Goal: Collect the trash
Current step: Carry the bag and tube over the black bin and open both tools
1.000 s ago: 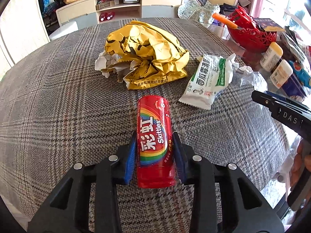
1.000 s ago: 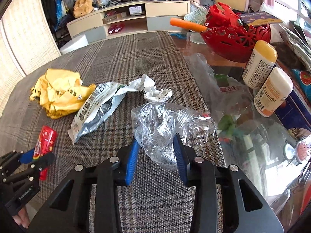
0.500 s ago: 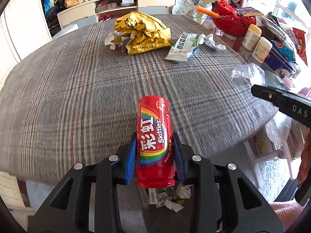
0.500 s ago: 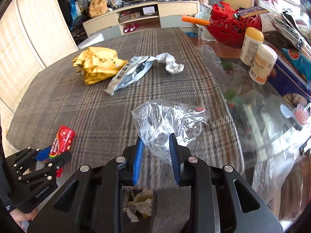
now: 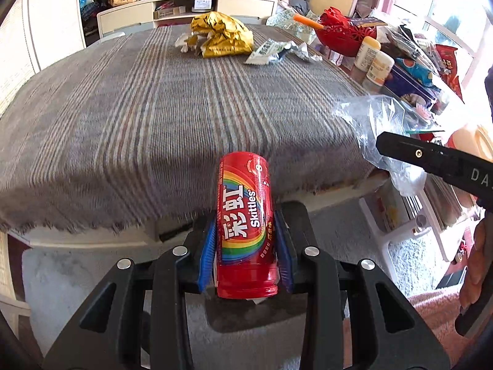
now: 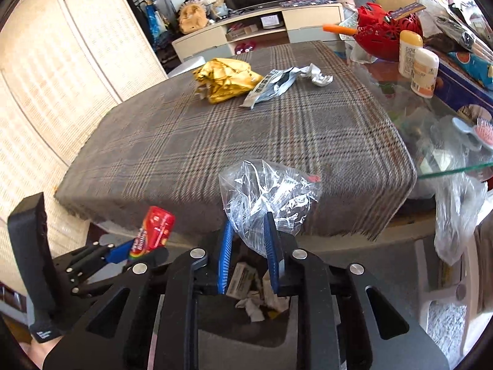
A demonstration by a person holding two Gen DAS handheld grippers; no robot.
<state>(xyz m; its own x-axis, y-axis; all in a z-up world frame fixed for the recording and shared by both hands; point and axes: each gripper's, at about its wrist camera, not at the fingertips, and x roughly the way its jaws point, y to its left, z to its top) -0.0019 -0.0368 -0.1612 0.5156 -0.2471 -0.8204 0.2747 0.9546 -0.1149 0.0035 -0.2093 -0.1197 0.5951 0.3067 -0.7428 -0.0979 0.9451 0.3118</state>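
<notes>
My left gripper (image 5: 245, 234) is shut on a red Skittles tube (image 5: 243, 185), held off the near edge of the plaid-covered table (image 5: 123, 117). The right gripper (image 6: 249, 225) has its jaws closing on a crumpled clear plastic bag (image 6: 268, 188), its pads pressing the bag's lower part. Beneath it stands a grey bin (image 6: 243, 339) with paper scraps inside. The left gripper (image 6: 135, 246) with the tube (image 6: 155, 228) shows at the lower left of the right wrist view. On the far side of the table lie a crumpled yellow bag (image 6: 225, 80) and a white-green wrapper (image 6: 271, 88).
A red basket (image 6: 385, 37) and two white bottles (image 6: 425, 74) stand on the glass tabletop (image 6: 437, 141) to the right. A white stool (image 5: 400, 225) sits on the floor at the right. A woven screen (image 6: 46, 92) lines the left side.
Both grippers have drawn back from the tabletop past its near edge, carrying the tube and the plastic bag. The right jaws have narrowed on the bag. The bin has come into view below.
</notes>
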